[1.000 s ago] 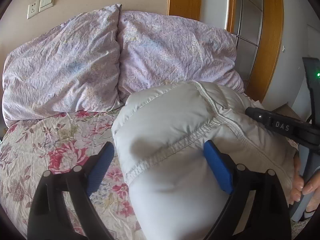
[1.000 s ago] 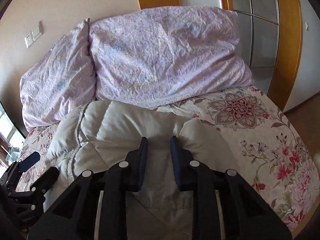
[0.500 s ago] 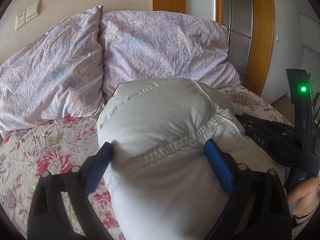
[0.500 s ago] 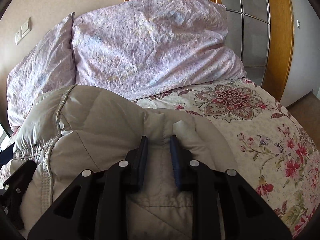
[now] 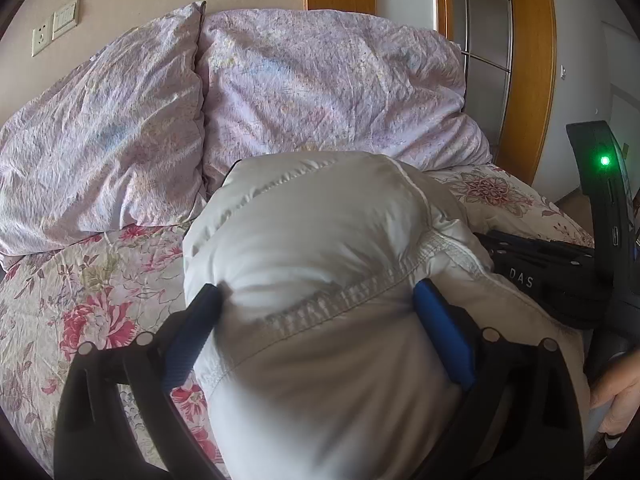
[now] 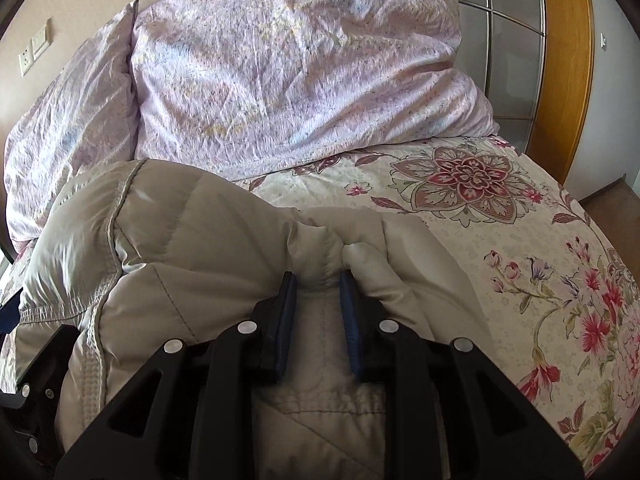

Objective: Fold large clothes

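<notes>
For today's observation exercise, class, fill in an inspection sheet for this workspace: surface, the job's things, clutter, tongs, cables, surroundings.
Surface: bed covered by a floral sheet, pink and red flowers.
Job's things: one pale grey puffy jacket, bundled up in a thick mound on the bed.
Clutter: two lilac pillows propped at the head of the bed, just beyond the jacket.
Tongs: left tongs spread wide, straddling the jacket's bulk, fingers pressed into it; right tongs pinched on a narrow fold of the jacket.
Cables: nothing seen.
Surroundings: beige wall with socket and switch; wooden door frame with glass panels on the right.
</notes>
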Demonstrator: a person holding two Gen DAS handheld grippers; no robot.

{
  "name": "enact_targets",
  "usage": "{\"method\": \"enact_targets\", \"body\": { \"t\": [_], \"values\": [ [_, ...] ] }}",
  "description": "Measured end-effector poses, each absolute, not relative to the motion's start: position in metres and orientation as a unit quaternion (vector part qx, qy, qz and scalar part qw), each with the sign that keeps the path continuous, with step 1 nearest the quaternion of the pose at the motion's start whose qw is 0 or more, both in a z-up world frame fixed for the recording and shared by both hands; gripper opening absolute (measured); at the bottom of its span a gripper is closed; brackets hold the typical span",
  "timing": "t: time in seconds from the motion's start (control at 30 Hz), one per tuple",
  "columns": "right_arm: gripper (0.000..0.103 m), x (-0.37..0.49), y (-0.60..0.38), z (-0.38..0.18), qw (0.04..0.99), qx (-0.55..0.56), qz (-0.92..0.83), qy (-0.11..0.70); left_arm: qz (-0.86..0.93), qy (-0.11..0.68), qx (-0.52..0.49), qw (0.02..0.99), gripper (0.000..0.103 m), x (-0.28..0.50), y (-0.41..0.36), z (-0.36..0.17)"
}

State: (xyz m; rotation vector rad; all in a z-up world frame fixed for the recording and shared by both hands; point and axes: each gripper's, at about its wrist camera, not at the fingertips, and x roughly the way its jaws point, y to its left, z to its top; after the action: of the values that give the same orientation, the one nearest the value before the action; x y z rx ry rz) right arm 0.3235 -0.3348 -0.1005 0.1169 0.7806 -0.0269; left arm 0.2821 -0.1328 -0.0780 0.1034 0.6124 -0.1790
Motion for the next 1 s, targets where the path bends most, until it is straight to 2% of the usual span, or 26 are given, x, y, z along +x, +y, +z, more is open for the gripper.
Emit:
{"method": "enact_targets", "body": {
  "t": [1.0],
  "values": [
    [0.023, 0.3314, -0.3356, -0.1013, 0.921, 0.054, -0.019, 0.384, -0.085, 0.311, 0.055, 0.945, 0.099, 0.2902, -0.1343, -0.0823]
  ]
}}
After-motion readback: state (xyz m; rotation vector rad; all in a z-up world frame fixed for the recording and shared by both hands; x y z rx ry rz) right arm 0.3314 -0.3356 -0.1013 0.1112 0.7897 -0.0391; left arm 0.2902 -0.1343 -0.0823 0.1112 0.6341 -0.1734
